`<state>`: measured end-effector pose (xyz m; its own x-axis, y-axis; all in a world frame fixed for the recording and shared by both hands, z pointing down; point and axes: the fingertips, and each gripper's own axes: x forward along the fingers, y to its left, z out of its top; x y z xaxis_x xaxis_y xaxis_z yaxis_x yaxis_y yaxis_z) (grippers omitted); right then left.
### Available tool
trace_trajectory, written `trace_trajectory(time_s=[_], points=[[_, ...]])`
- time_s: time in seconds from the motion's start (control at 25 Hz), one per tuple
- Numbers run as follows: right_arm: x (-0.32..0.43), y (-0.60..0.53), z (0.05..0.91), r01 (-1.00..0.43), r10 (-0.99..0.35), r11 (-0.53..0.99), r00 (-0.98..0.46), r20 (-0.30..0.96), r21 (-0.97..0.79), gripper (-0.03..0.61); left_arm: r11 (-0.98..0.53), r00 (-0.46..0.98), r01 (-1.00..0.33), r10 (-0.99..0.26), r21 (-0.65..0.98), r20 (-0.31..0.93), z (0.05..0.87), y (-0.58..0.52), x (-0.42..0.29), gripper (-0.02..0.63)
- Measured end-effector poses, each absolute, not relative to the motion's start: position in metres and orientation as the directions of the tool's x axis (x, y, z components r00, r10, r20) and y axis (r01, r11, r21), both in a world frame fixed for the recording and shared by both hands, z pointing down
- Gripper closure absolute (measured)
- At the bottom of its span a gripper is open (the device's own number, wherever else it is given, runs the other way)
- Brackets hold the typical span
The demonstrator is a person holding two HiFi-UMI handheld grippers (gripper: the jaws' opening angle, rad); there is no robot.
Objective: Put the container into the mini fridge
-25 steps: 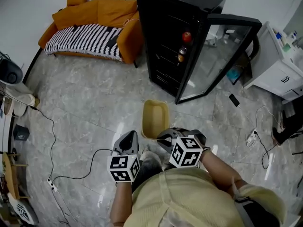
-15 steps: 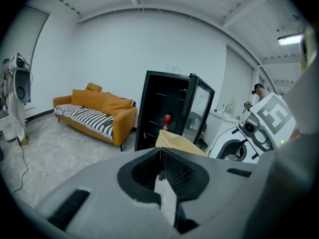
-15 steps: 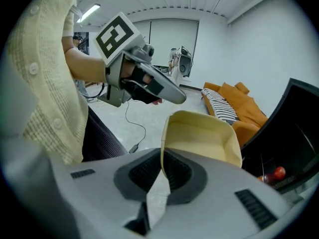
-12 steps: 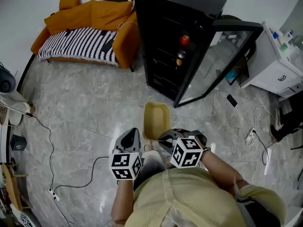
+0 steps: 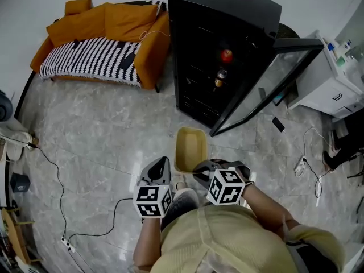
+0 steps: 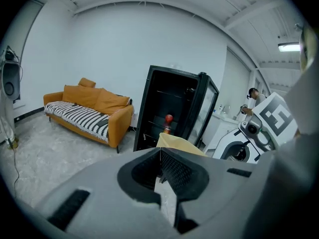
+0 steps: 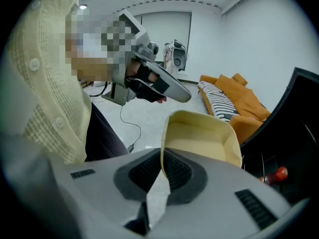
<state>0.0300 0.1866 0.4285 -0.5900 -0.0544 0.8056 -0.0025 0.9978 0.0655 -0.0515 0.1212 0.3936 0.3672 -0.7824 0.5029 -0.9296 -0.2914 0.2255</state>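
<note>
In the head view, the tall black mini fridge (image 5: 227, 44), its glass door (image 5: 267, 78) swung wide, fills more of the frame than a second ago. We judge that we have walked closer to it. The pale yellow rectangular plastic container (image 5: 190, 144) hangs above the grey marble floor (image 5: 102, 129), still short of the fridge's foot. The right gripper (image 5: 199, 168) holds its near rim, and the left gripper (image 5: 160, 166) rides just beside it.

In the left gripper view, the left gripper (image 6: 158, 151) has its jaws pressed together on nothing. The container (image 6: 182, 144) peeks past them, in line with the open mini fridge (image 6: 169, 98).

In the right gripper view, the right gripper (image 7: 162, 153) is clamped on the thin wall of the container (image 7: 199, 138), which tilts up and away. The left gripper (image 7: 177, 91) floats behind it.

The approach looks nearly done to us. What remains is the reach onto a shelf.
</note>
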Motion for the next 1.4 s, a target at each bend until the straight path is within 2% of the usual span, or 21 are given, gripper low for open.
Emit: trace_trajectory(time_s=[0.76, 1.4], points=[[-0.024, 0.121, 0.449, -0.088, -0.084, 0.995, -0.529, 0.844, 0.044, 0.543, -0.372, 0.447, -0.895, -0.73, 0.248, 0.517, 0.413, 0.063, -0.104, 0.591], [-0.004, 0.048, 0.495, -0.116, -0.06, 0.993, -0.492, 0.869, 0.003, 0.543, -0.39, 0.417, -0.904, -0.717, 0.174, 0.558, 0.44, 0.009, -0.09, 0.591]])
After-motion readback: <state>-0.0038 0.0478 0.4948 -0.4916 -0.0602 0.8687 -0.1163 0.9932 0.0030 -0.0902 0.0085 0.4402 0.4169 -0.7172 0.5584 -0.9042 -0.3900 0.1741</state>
